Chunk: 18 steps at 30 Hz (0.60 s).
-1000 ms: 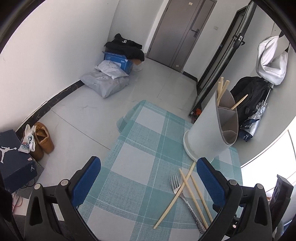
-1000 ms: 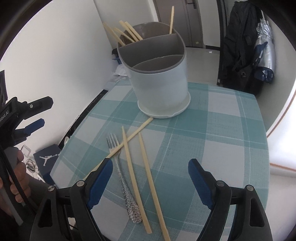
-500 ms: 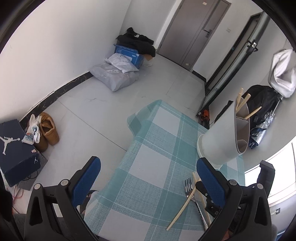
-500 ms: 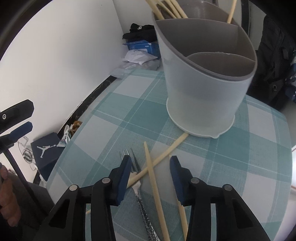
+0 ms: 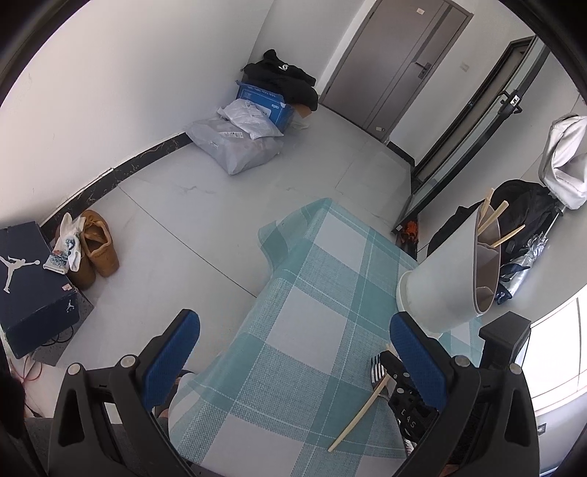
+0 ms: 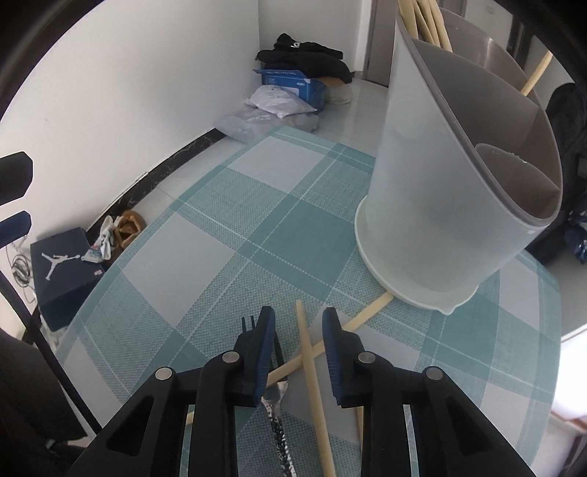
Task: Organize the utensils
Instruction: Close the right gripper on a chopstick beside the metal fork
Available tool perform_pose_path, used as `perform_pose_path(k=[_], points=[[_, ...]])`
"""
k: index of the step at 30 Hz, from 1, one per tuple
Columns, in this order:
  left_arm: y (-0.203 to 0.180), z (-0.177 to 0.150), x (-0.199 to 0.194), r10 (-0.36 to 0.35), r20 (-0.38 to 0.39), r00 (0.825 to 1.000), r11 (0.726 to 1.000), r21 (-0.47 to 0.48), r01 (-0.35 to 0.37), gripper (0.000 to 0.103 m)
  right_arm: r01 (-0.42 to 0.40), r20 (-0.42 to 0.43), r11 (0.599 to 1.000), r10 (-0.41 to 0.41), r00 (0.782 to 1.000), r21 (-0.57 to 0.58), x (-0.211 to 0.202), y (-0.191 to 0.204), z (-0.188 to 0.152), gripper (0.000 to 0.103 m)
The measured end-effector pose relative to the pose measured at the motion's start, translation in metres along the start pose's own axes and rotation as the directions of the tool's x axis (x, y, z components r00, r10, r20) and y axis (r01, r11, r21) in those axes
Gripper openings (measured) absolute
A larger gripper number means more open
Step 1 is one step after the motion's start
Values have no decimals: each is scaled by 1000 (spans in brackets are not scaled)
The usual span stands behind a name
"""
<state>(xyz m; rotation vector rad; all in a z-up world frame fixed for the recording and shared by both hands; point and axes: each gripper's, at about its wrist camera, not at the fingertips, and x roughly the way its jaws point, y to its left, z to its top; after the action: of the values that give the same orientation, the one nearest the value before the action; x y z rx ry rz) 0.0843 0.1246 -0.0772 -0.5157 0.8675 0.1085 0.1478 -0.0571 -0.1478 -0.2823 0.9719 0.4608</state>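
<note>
Right wrist view: the right claw [image 6: 299, 332] is hovering low over the checked bench [image 6: 256, 227], its blue-padded jaws partly open around the upper end of one chopstick [image 6: 312, 363] but not touching it. That chopstick is lying across a second chopstick [image 6: 361, 317], which is running up to the foot of the utensil holder [image 6: 451, 205]. A fork [image 6: 273, 396] with a textured handle is lying just beside and partly under the left jaw, its tines pointing away from the camera. The grey, compartmented holder is standing upright near the bench's far edge, with several chopsticks [image 6: 429, 18] sticking out of its rear sections.

In the left wrist view, the left claw [image 5: 293, 348] is hanging wide open and holding nothing, over the bench's near edge, well apart from the utensils. Beyond the bench, a shoe box [image 5: 29, 279] and brown shoes [image 5: 97, 247] are sitting on the floor.
</note>
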Motion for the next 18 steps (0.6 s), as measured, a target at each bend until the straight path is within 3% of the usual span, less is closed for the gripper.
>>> perform_pose_path(k=[8,12,18], points=[[0,1,1,-11,-14,1000,1000,-7,10,102,-9,-8,1000,9,1000,5,-7,-5,-6,25],[0,0,2,-23,-21,1000,1000,-4,23,102,-2,-17,1000,2,1000,-31,-3,-3,-6,15],[-2,0,1,16,-16,1000,1000,16,-16,102,-11,-34,999,10,999,-49,6,0,-4,5]])
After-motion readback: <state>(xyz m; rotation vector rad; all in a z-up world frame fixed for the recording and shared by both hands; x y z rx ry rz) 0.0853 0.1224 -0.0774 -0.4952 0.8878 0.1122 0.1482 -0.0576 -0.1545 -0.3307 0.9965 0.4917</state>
